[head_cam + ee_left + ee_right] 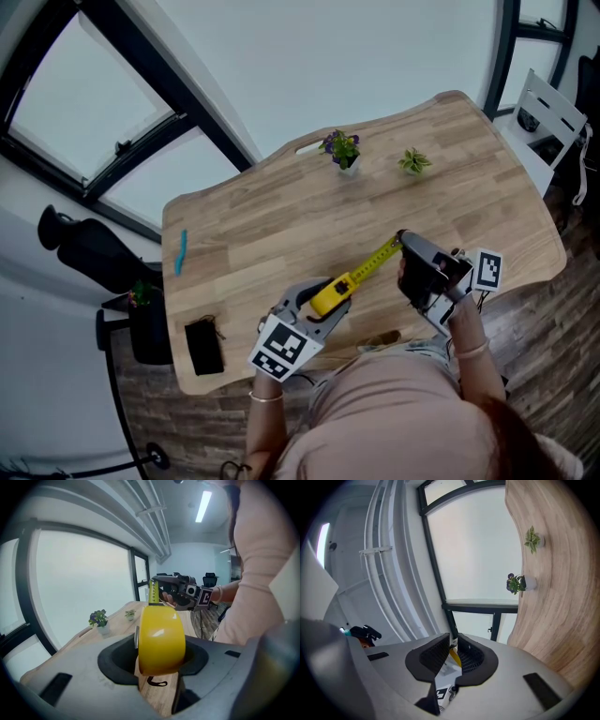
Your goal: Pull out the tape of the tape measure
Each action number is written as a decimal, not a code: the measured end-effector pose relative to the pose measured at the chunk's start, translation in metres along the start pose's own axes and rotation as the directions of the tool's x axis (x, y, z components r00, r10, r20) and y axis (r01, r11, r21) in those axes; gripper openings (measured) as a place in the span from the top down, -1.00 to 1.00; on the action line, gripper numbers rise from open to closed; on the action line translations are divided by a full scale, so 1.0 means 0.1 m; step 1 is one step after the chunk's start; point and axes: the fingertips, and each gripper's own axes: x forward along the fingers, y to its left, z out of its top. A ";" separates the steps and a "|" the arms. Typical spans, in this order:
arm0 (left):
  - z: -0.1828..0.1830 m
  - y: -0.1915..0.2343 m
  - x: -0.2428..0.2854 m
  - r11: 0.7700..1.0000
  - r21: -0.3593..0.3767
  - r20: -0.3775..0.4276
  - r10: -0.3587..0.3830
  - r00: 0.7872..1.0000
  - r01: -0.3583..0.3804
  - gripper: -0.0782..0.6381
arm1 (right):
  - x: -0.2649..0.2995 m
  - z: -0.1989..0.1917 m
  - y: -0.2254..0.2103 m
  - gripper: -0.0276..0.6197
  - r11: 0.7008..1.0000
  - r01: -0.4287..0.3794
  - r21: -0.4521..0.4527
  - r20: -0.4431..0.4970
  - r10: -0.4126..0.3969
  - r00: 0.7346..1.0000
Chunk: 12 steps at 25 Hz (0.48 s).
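Observation:
The yellow tape measure case (330, 293) sits between the jaws of my left gripper (323, 300), near the front edge of the wooden table (281, 225). In the left gripper view the case (161, 639) fills the gap, and my left gripper (159, 657) is shut on it. A short length of yellow tape (373, 264) runs from the case up and right to my right gripper (404, 247). In the right gripper view, my right gripper (453, 645) stands almost closed, pinching the tape end (455, 658). The same tape (153, 591) rises toward the right gripper (180, 595) in the left gripper view.
Two small potted plants (341, 150) (413, 161) stand at the table's far side. A blue pen (181, 251) lies at the left, and a black flat object (203, 346) at the front left corner. A black chair (89, 248) stands left of the table and a white rack (548, 117) to its right.

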 end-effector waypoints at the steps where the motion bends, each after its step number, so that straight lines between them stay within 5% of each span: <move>1: -0.02 0.00 0.00 1.000 -0.004 0.000 -0.005 1.000 0.005 0.29 | -0.01 0.01 0.00 0.78 1.000 0.001 -0.003 0.004 -0.001 1.000; 12: -0.19 -0.03 0.04 1.000 -0.012 -0.036 -0.028 0.999 0.027 0.29 | -0.13 0.18 0.03 0.77 1.000 0.011 -0.029 0.058 -0.009 0.998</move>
